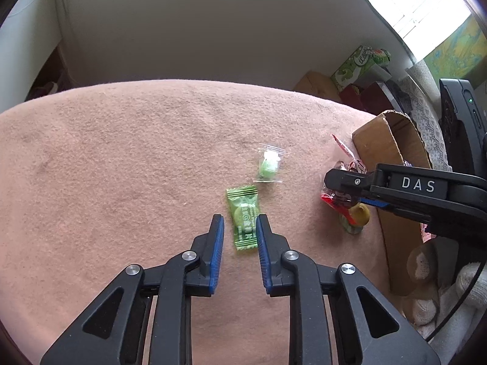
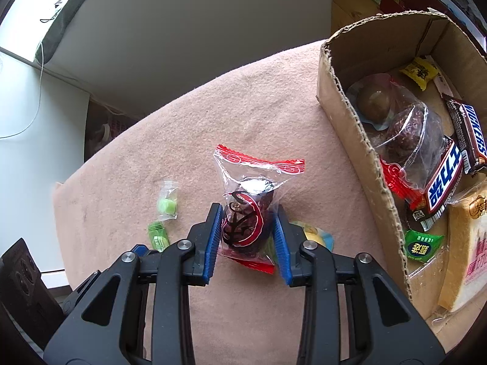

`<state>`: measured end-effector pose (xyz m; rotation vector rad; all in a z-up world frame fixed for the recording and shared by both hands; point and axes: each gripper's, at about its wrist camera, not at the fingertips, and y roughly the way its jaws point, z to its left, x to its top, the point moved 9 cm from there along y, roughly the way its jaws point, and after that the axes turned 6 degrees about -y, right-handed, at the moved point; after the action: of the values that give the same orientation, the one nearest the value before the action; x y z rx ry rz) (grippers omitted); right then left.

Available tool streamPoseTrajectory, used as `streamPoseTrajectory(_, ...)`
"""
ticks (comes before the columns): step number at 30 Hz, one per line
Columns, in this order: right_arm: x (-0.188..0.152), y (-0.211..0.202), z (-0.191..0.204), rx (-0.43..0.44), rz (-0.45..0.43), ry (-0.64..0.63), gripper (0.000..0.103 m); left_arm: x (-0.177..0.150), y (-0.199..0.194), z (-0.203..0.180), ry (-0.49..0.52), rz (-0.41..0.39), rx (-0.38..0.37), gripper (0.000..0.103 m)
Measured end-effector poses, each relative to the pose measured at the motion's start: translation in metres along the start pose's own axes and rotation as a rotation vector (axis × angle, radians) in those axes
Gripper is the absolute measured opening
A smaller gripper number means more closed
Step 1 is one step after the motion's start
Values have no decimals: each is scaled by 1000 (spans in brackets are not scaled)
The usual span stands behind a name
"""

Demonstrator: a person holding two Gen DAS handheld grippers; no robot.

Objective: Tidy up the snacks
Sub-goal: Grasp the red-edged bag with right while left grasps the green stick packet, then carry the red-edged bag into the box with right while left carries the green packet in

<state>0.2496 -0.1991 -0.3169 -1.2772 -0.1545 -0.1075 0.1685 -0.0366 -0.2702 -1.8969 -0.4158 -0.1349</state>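
Note:
A green sweet wrapper (image 1: 243, 222) lies on the pink cloth (image 1: 137, 158) between the blue pads of my left gripper (image 1: 239, 228), which is shut on its edges. My right gripper (image 2: 248, 228) is shut on a clear packet with red trim (image 2: 246, 213) holding a dark round snack, just above the cloth. The left wrist view shows that gripper (image 1: 341, 193) to the right, beside the cardboard box (image 1: 380, 140). A small clear packet with a pale green sweet (image 1: 268, 164) lies beyond the green wrapper (image 2: 158, 237); the same packet (image 2: 167, 203) shows left of my right gripper.
The open cardboard box (image 2: 344, 121) stands at the right with several snacks inside, among them chocolate bars (image 2: 468, 133), a yellow sweet (image 2: 421, 71) and a bread slice (image 2: 465, 249). A yellow-blue packet (image 2: 316, 237) lies under the right finger. A gloved hand (image 1: 426, 267) is low right.

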Motion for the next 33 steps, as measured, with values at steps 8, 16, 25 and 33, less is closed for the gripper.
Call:
streamPoseTrajectory(8,-1,-5,2,1,-7,-7,34,4,16,-20,86,-1,91,20)
streamPoseTrajectory(16,-7,-5,13,-3,-19,-43,34,11,8,-4,49,-3,48,18)
streamPoseTrajectory(25,-13,-33,23,39,-65,-85,34,9,-18,6,18,-35,31,18)
streamPoseTrajectory(33,-15,-84,-2,37,-137,-89,34,9,-39,-39,83,-67,-47,18)
